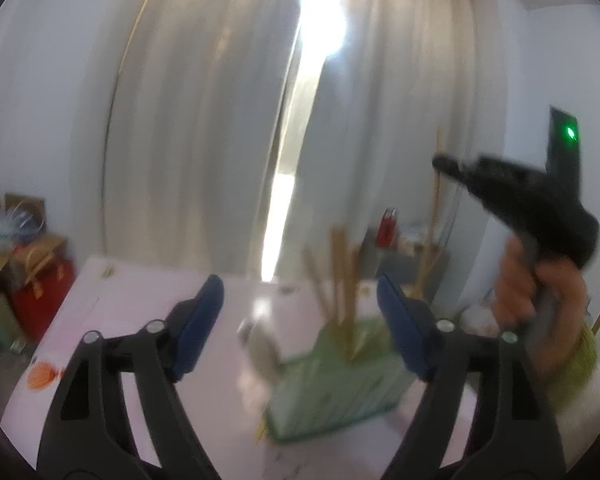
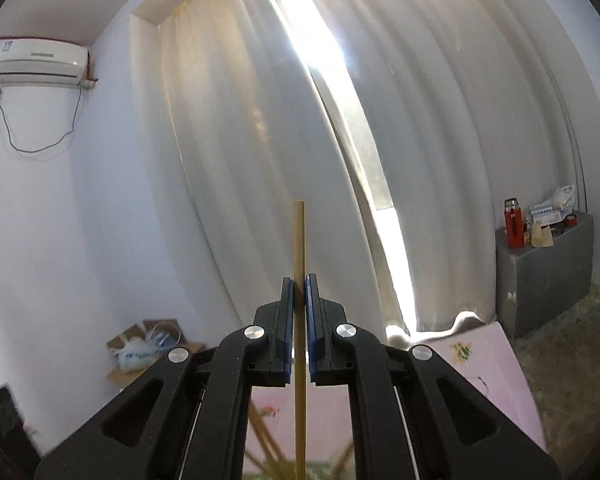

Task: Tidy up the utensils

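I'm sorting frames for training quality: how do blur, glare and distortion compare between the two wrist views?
Left wrist view: motion-smeared, the green slatted utensil holder and the hand with the other gripper soft; curtain gap blown out. Right wrist view: sharp, the thin wooden chopstick crisp in the right gripper; same glare, fisheye bending the white curtains.

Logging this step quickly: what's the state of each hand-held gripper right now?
Left hand-held gripper: open, nothing between its pads.
Right hand-held gripper: closed on an upright wooden chopstick.

Upright wooden chopstick point(image 2: 299, 248) aloft; more, blurred, standing in green holder point(image 1: 340, 392) on pink table point(image 1: 140, 292).
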`<state>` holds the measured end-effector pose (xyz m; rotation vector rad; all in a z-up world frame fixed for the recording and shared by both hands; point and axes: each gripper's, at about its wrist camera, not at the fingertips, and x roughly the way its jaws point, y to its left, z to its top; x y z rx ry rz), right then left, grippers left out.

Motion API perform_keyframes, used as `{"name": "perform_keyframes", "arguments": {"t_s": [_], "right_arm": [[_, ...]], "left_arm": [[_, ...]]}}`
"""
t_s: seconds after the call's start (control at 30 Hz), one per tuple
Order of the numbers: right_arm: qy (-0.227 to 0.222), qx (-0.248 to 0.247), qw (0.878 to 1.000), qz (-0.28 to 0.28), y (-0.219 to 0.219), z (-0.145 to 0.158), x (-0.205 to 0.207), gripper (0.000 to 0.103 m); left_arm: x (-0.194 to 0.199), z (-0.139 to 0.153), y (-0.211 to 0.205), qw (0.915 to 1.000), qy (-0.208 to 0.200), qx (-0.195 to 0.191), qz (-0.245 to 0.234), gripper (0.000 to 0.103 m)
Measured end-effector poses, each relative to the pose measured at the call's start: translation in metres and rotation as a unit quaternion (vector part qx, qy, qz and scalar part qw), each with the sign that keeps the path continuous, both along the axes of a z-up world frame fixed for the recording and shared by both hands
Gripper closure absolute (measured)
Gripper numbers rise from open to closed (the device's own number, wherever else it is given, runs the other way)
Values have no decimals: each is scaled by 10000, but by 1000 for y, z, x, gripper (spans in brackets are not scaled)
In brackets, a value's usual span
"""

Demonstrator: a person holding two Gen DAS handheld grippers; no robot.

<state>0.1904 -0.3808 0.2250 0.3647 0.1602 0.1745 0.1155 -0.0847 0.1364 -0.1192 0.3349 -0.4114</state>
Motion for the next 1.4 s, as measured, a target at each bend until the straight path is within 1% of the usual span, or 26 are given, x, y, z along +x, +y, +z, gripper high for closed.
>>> {"name": "perform_keyframes", "arguments": {"t_s": [0.13,0.2,0.37,0.43,0.47,0.5,0.53,0.57,0.6,0.67,0.73,0.77,0.83,0.93,1.07,1.13,1.23,1.33,1.4], "right_arm": [[112,-206,9996,-177,12,-22,15,97],[232,-403,9988,-145,18,-33,18,97],[509,-862,9950,-28,23,-54,2,96],[651,-995,9929,2,22,-59,-8,95],[743,-1045,9918,8,20,-61,-18,86],[742,-1044,9918,31,18,-61,-26,82],[755,-1056,9915,4,16,-60,-37,74],[754,-1106,9910,-81,13,-60,-44,58],[711,-1150,9907,-129,12,-58,-54,51],[686,-1193,9904,-149,11,-54,-74,50],[690,-1200,9902,-206,8,-53,-91,45],[715,-1132,9907,-222,5,-54,-103,42],[842,-1031,9909,-182,4,-58,-115,40],[1322,-1024,9859,-83,11,-78,-135,37],[1904,-1062,9760,-28,19,-106,-153,35],[2169,-1074,9703,-62,22,-118,-160,32],[2479,-1119,9623,-86,24,-129,-159,30],[2564,-1371,9567,-158,26,-130,-154,29],[2533,-1571,9542,-235,28,-126,-152,28]], "left_arm": [[-15,-31,12,9986,440,249,125,24],[-20,-40,17,9976,592,332,139,23],[-29,-61,17,9945,995,304,68,21],[-24,-59,12,9942,1047,250,30,20],[-24,-57,10,9942,1052,233,2,20],[-26,-56,8,9944,1034,225,-23,19],[-28,-54,6,9947,1005,224,-34,18],[-29,-53,4,9950,975,223,-42,17],[-30,-54,2,9952,954,218,-49,16],[-32,-53,0,9954,928,211,-46,14],[-36,-52,-3,9954,931,217,-57,13],[-38,-51,-4,9953,942,236,-44,12],[-43,-51,-5,9950,955,288,-20,10],[-49,-50,-7,9947,935,413,109,9],[-55,-48,-9,9924,928,716,379,9],[-55,-50,-12,9900,1014,846,490,9],[-52,-52,-16,9847,1222,1020,714,9],[-50,-51,-19,9797,1302,1194,948,9],[-49,-50,-20,9743,1295,1399,1197,9]]}}
